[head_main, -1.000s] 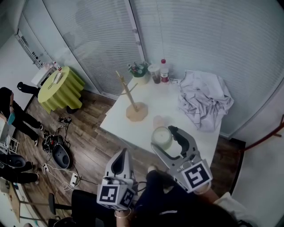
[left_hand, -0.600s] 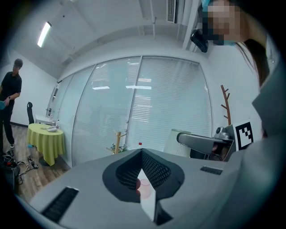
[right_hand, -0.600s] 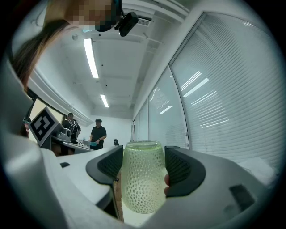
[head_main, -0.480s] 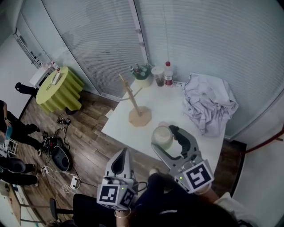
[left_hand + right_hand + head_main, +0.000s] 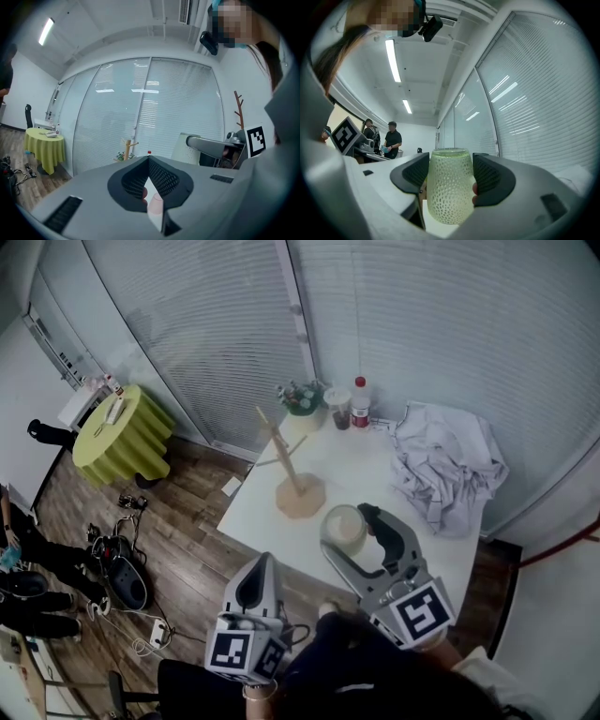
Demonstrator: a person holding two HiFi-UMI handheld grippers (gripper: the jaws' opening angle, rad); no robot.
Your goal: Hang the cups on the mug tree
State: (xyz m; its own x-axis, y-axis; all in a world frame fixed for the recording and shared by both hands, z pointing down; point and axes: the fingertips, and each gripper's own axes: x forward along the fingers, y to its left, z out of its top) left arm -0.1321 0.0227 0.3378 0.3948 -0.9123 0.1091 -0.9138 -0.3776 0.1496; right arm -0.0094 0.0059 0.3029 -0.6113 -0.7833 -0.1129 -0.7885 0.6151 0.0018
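Note:
A wooden mug tree (image 5: 296, 476) with bare pegs stands on the white table (image 5: 384, 479), near its left edge. My right gripper (image 5: 347, 531) is shut on a pale green dimpled cup (image 5: 343, 527) and holds it upright in the air over the table's near edge, short of the tree. In the right gripper view the pads press both sides of the cup (image 5: 450, 187). My left gripper (image 5: 260, 565) hangs lower left, off the table, jaws shut and holding nothing. In the left gripper view the tree (image 5: 127, 149) shows small, far ahead.
A crumpled white cloth (image 5: 448, 465) covers the table's right side. A red-capped bottle (image 5: 360, 401), a drink cup (image 5: 336, 405) and a plant pot (image 5: 300, 397) stand at the far edge by the blinds. A green-draped round table (image 5: 120, 427), floor cables (image 5: 117, 554) and people are at the left.
Both grippers have come nearer the table together, so the table and mug tree now sit closer to the held cup. The right gripper's hold on the cup is unchanged, and the left gripper has stayed shut.

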